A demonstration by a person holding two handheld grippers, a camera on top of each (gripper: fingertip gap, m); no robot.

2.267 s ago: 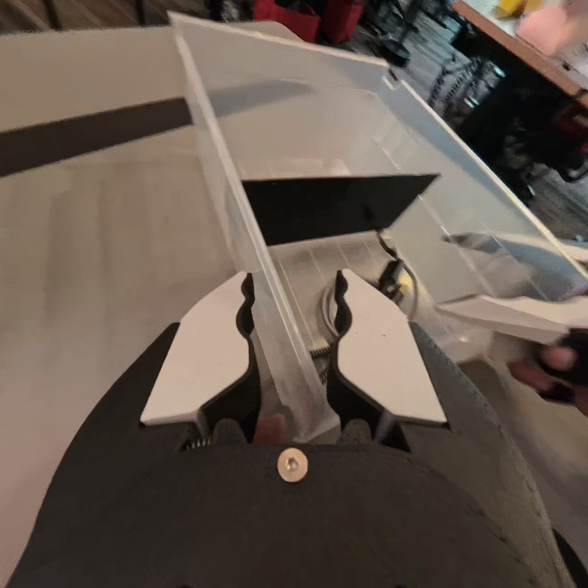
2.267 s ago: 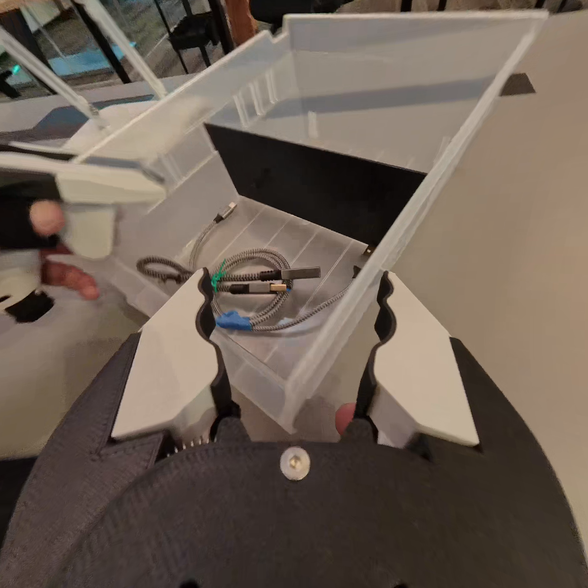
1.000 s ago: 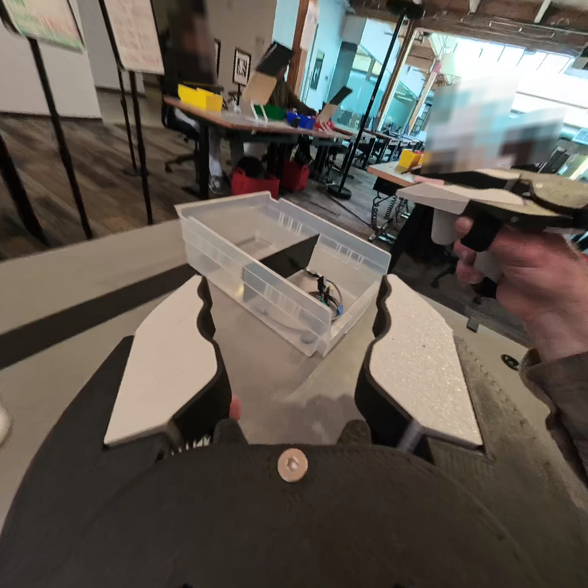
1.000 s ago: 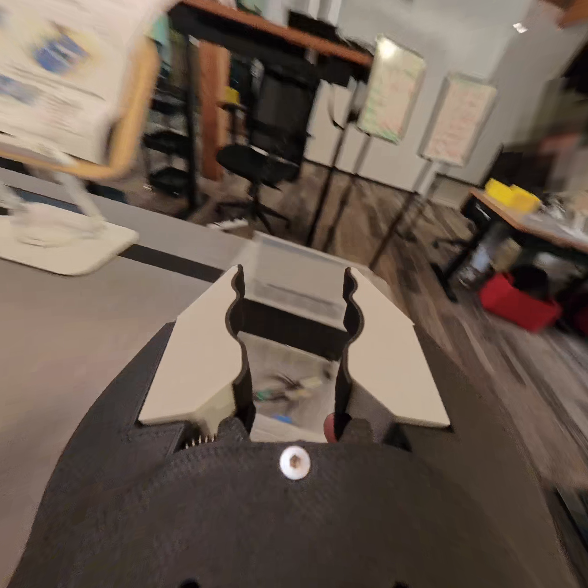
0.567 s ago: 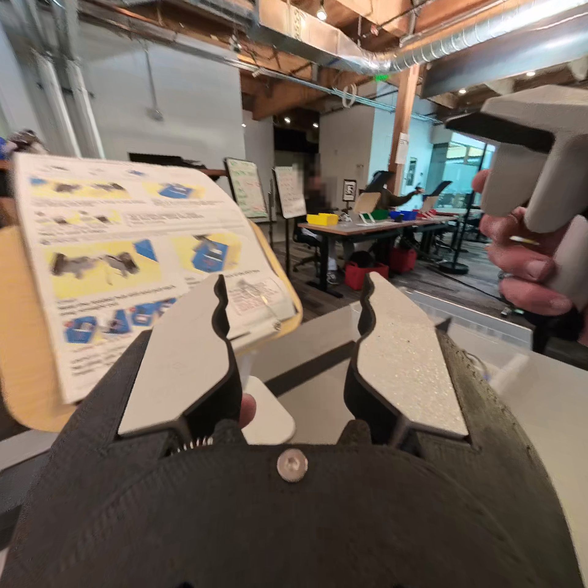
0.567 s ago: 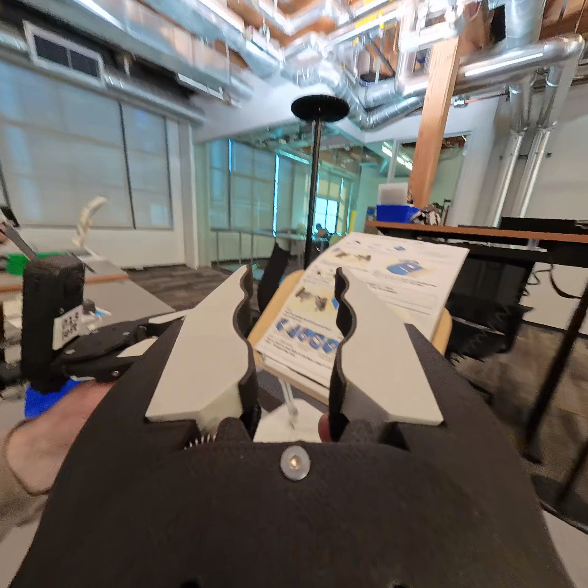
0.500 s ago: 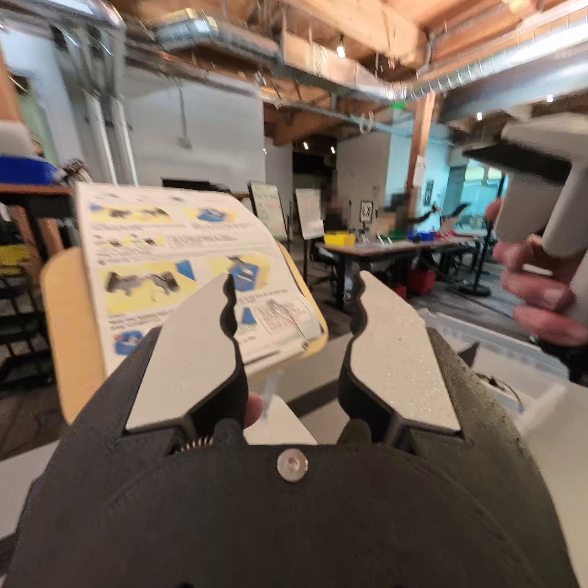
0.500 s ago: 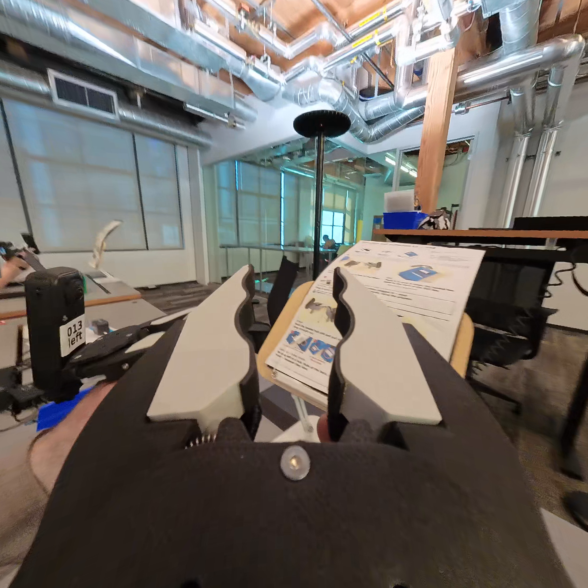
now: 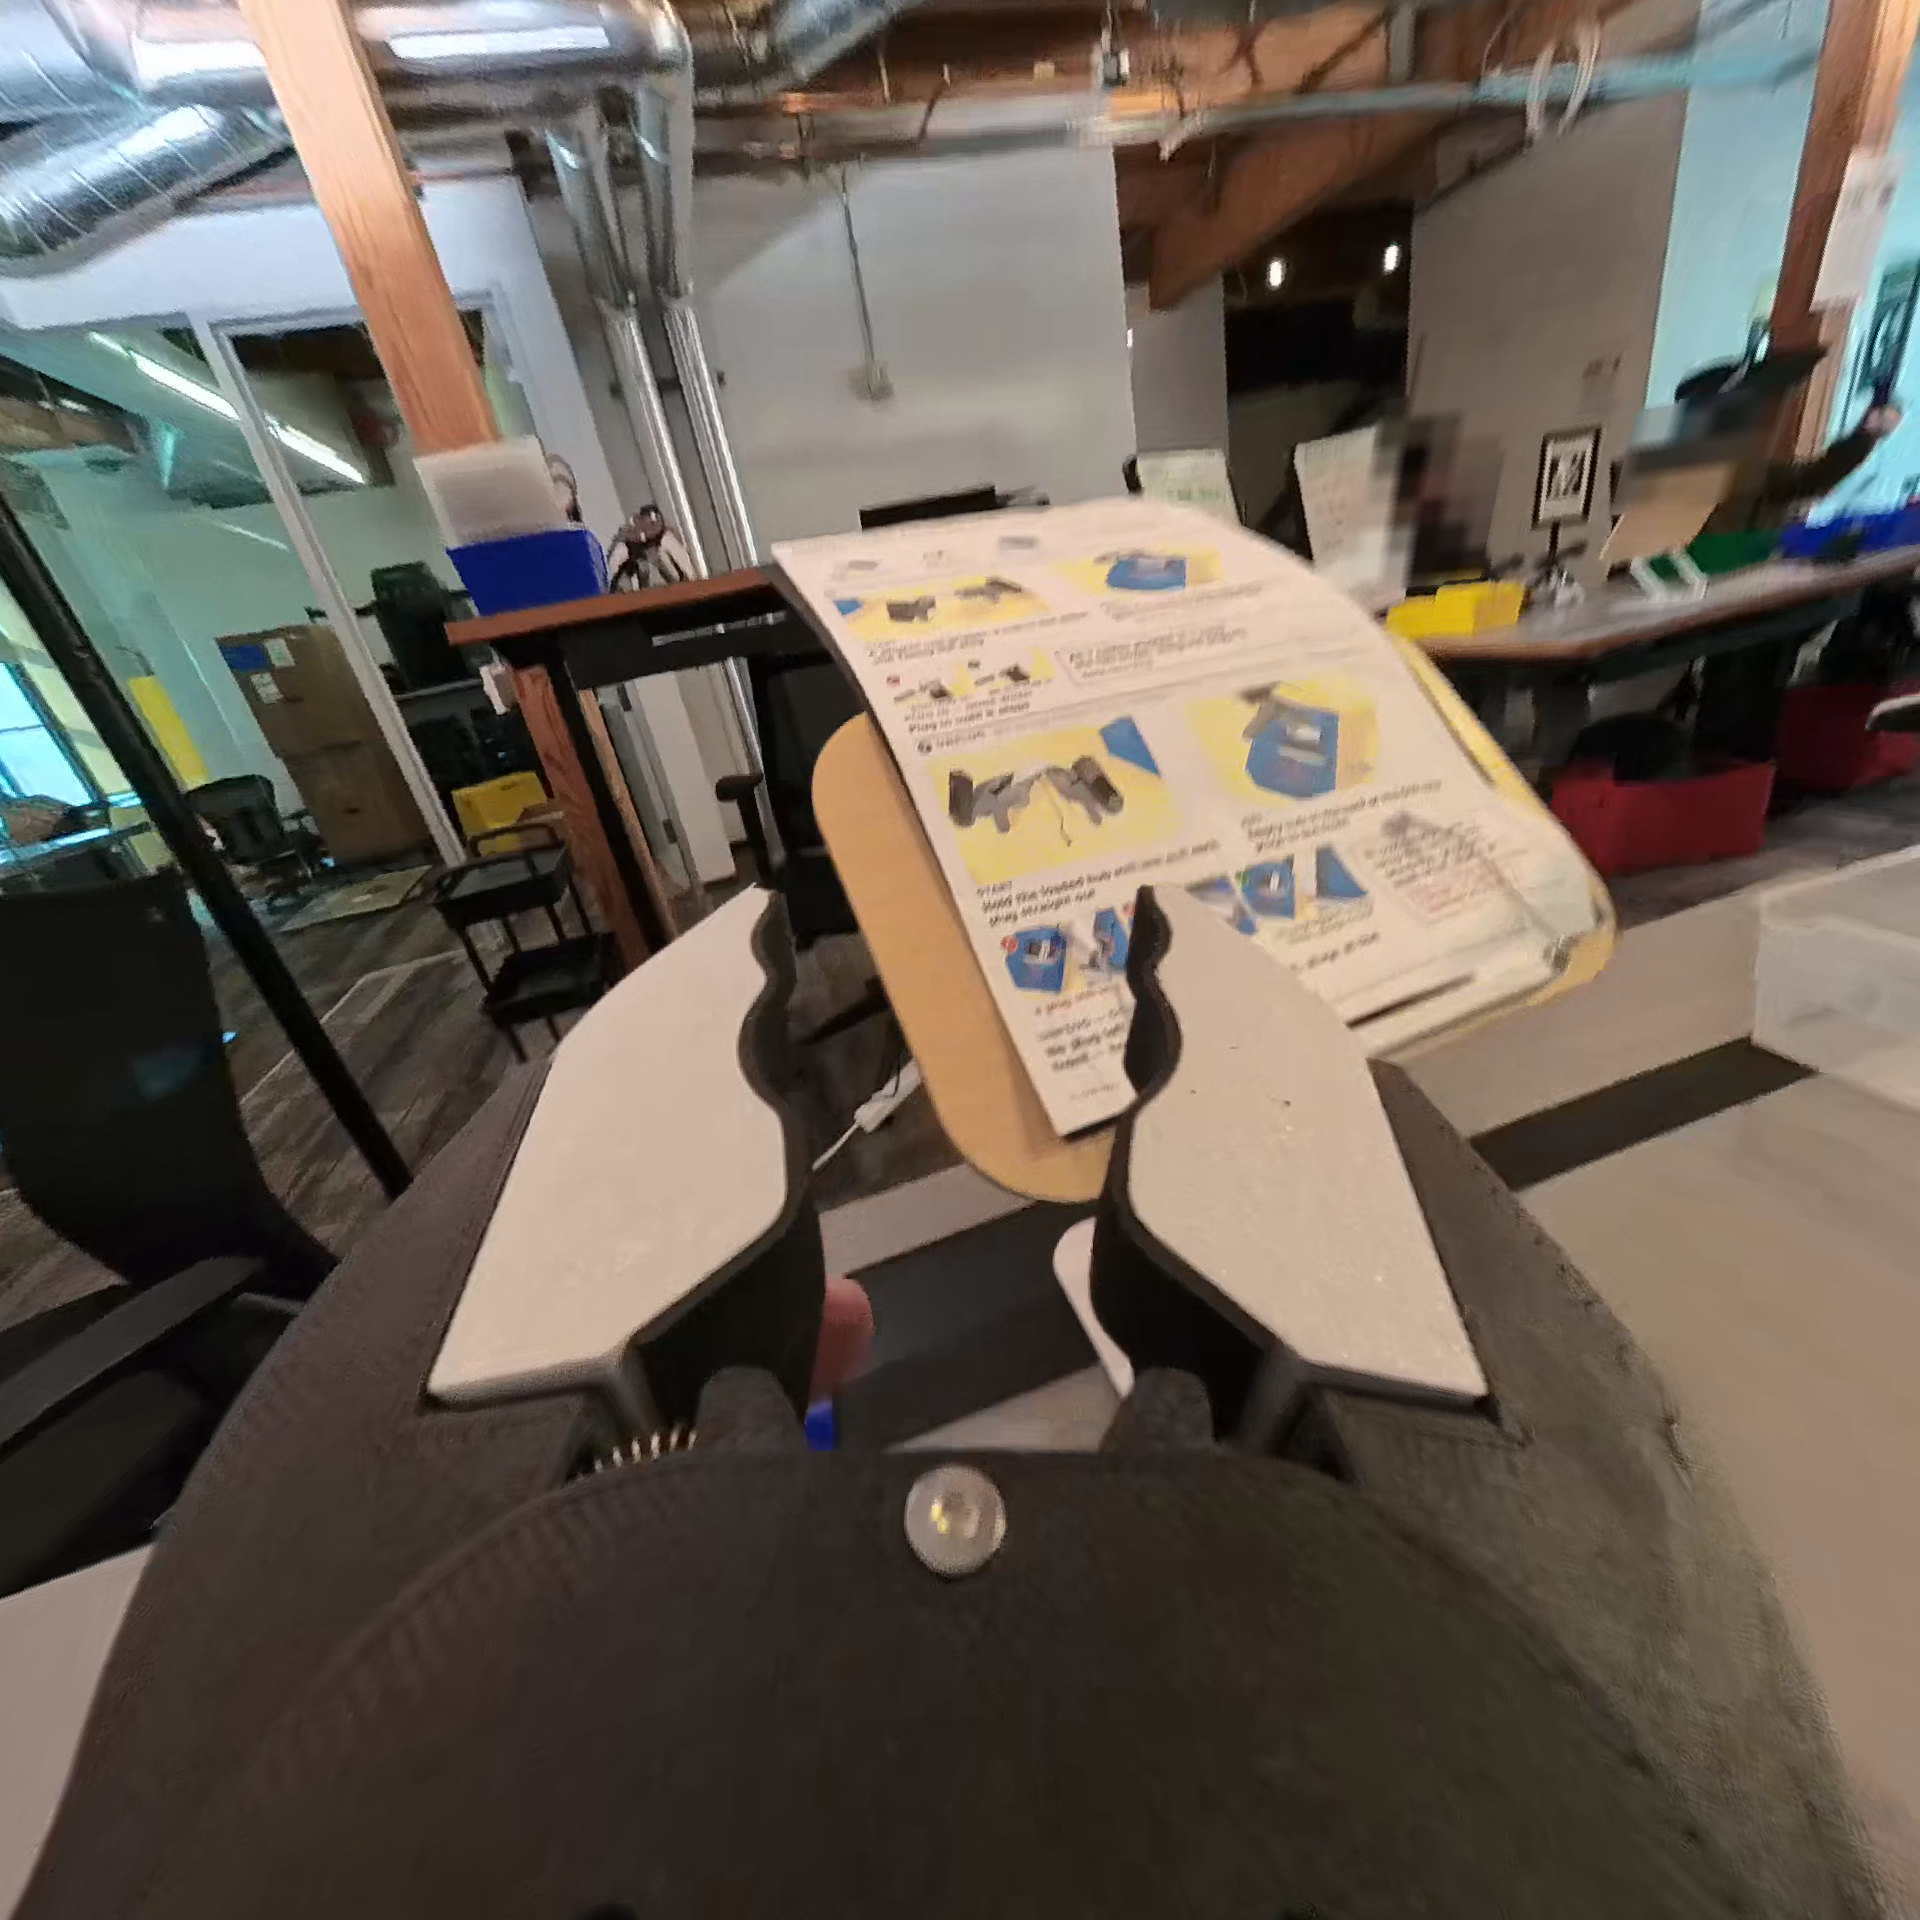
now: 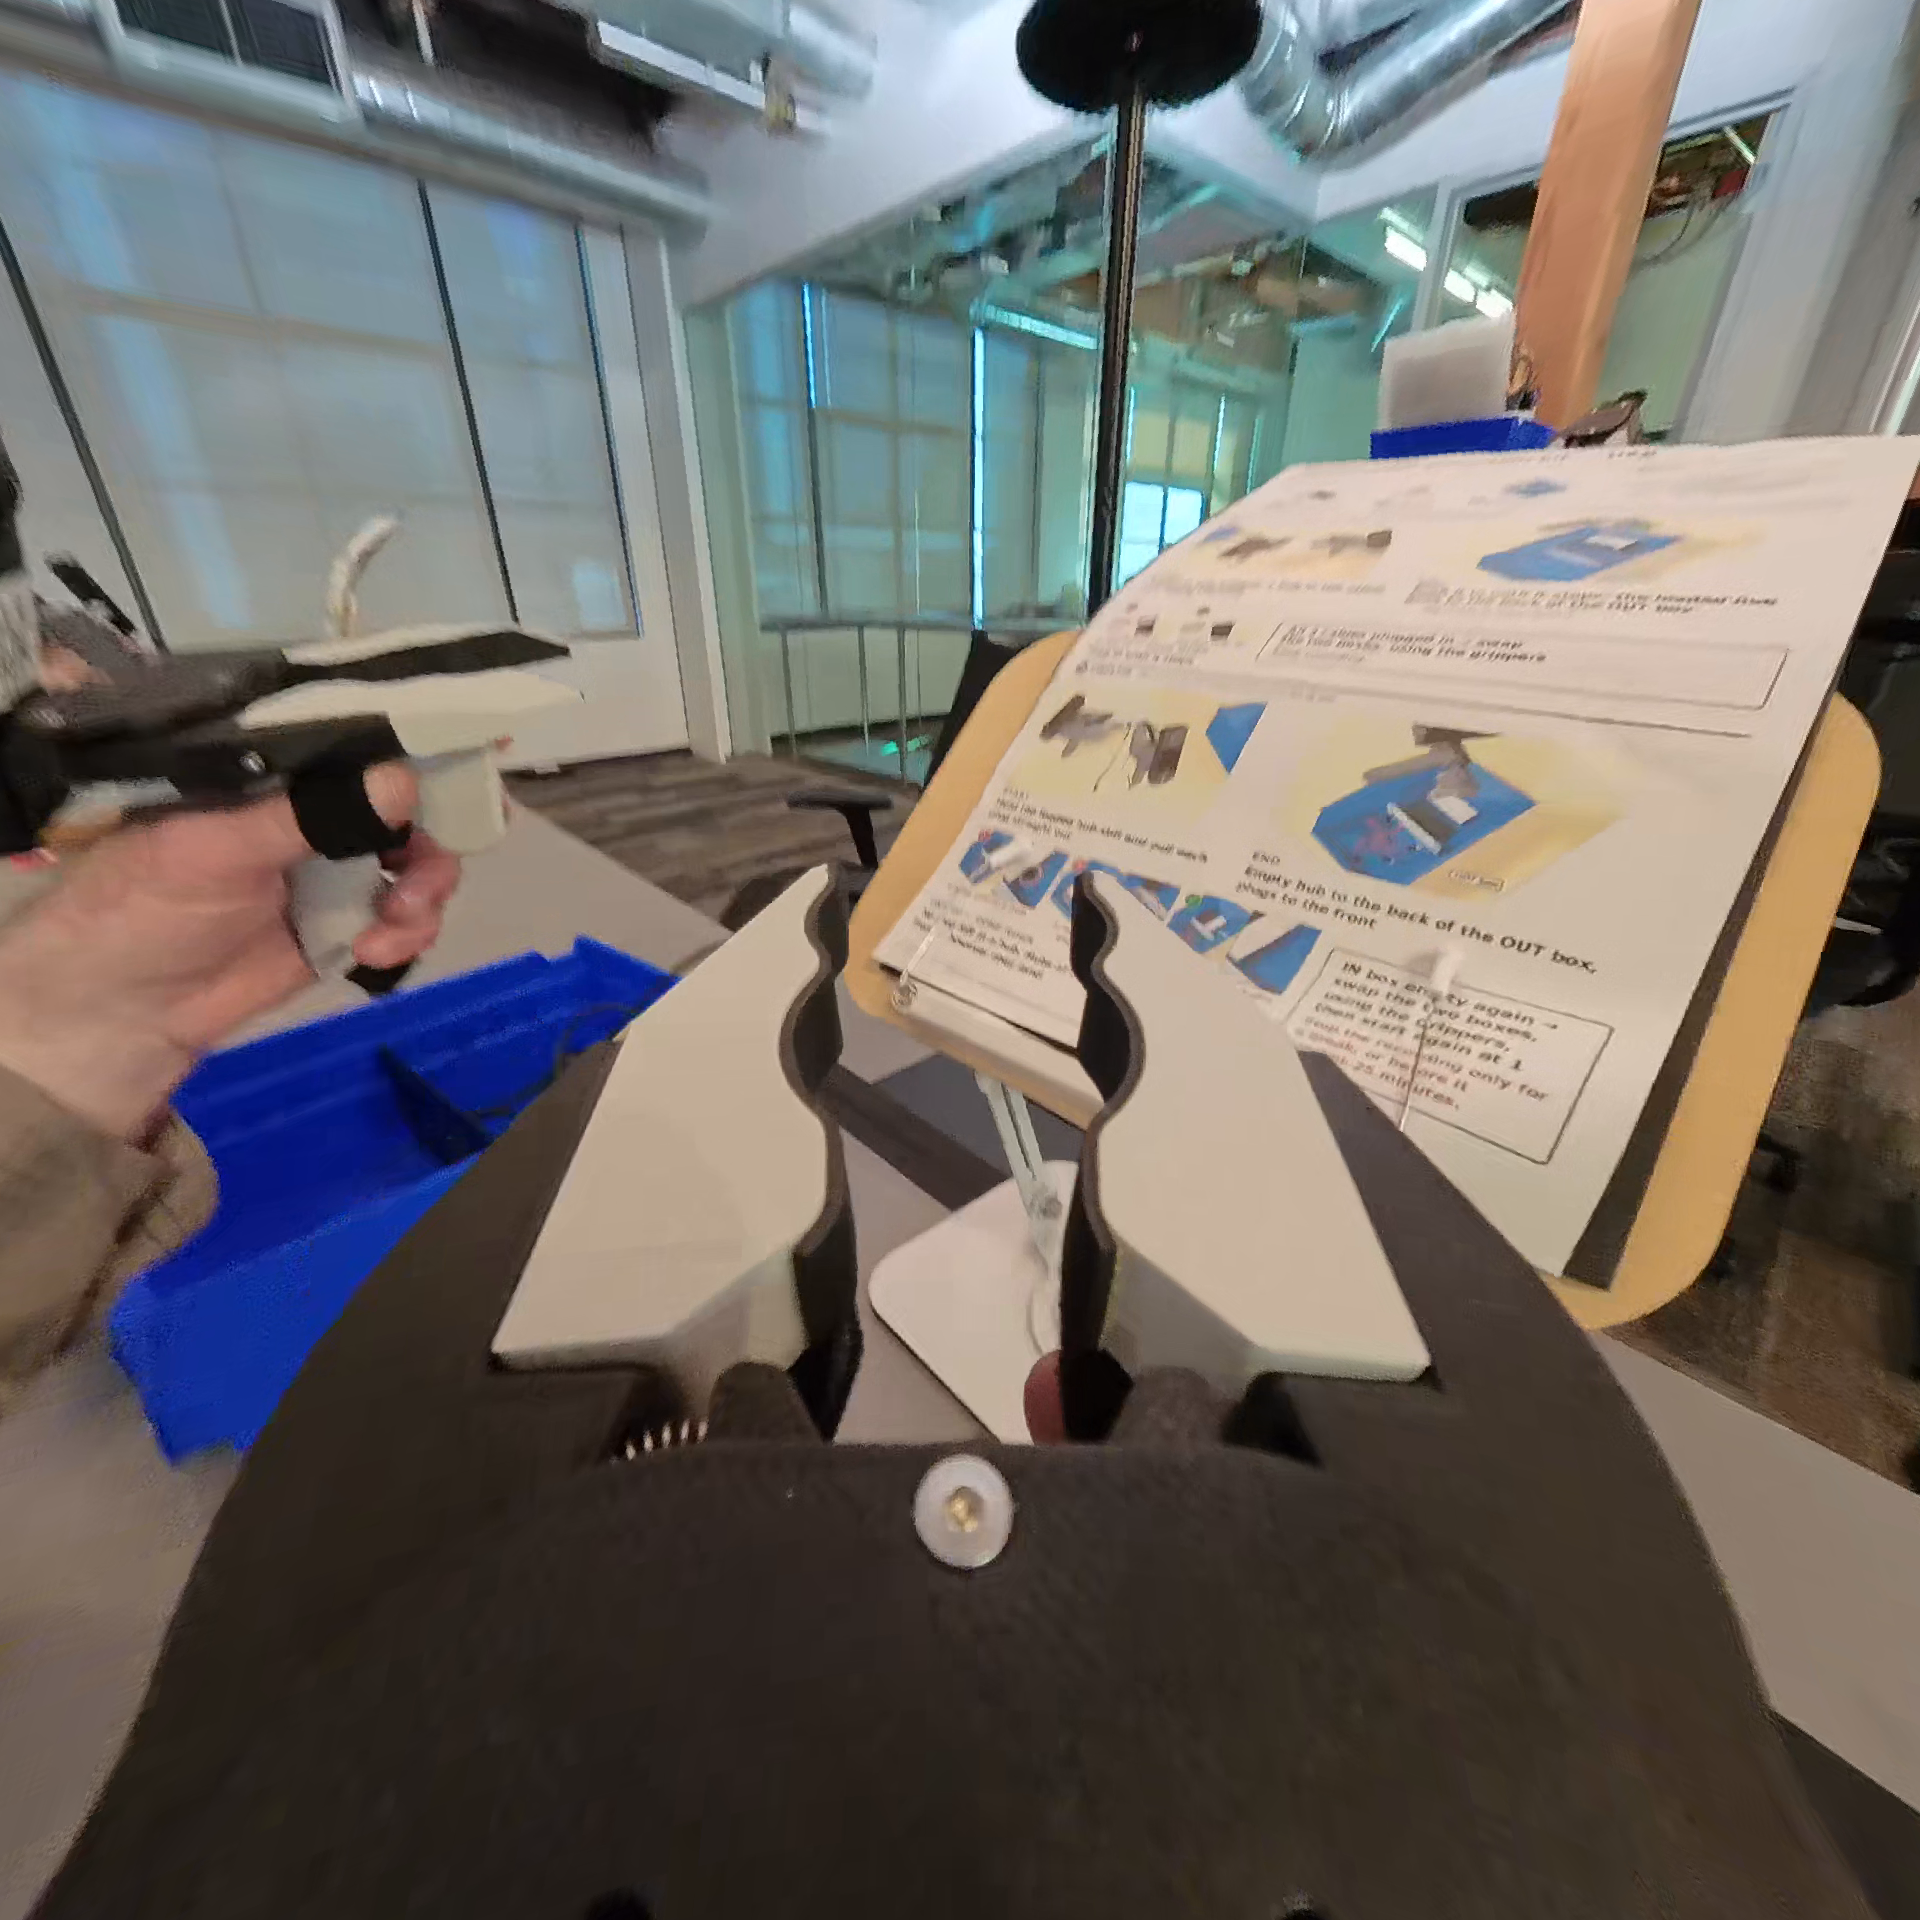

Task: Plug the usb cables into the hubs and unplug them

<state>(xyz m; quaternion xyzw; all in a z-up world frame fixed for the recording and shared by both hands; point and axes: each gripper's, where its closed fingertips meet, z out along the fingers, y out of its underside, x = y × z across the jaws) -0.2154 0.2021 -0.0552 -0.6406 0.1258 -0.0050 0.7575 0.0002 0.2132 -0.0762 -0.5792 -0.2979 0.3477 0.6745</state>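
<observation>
You hold both grippers raised and empty, left gripper (image 9: 951, 1023) and right gripper (image 10: 948, 982) with jaws apart, facing the instruction sheet (image 10: 1455, 790). No cable or hub shows; the blue bin (image 10: 343, 1122) sits left, so plugging likely remains ahead.

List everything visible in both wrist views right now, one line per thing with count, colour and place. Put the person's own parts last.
Instruction sheet: one, white with yellow and blue pictures, on the stand ahead of both grippers.
Stand board: one, tan wood, behind the sheet, on a white base.
Blue bin: one, on the table left of the stand in the right wrist view; black divider inside.
Clear bin: one, translucent, right edge of the left wrist view.
Table: one, grey with a black stripe.
Left gripper: one, black with white fingers, jaws open, empty.
Right gripper: one, same colours, jaws open, empty.
Hand: one, holding the left gripper's handle.
</observation>
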